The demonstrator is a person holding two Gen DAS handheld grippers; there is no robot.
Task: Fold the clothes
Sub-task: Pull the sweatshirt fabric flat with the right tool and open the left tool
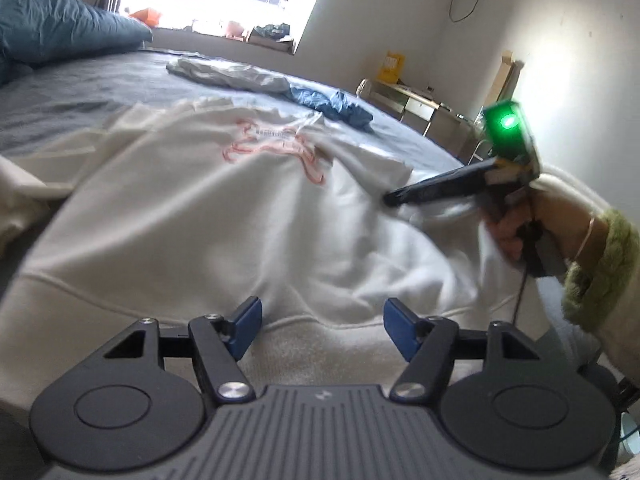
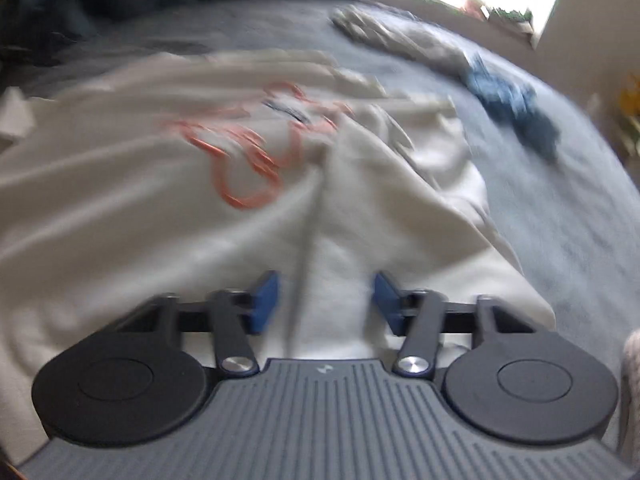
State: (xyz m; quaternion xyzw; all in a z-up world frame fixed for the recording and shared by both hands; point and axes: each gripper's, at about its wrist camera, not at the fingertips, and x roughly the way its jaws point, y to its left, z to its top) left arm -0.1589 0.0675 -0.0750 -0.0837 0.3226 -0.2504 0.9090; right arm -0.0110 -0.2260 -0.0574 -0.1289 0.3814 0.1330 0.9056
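White sweatshirt (image 1: 208,208) lies spread on bed (image 1: 80,92), still crumpled, no fold made. Left claw (image 1: 322,330) spread over hem. Right claw (image 2: 326,300) looks spread, nothing pinched. Other clothes (image 1: 228,74) wait.

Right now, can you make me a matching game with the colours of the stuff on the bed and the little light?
Things:
1. sweatshirt
2. crumpled cloth further back on the bed
3. little light

Colours:
a. green
b. white with a red drawing
c. blue

Right pairs: 1-b, 2-c, 3-a.
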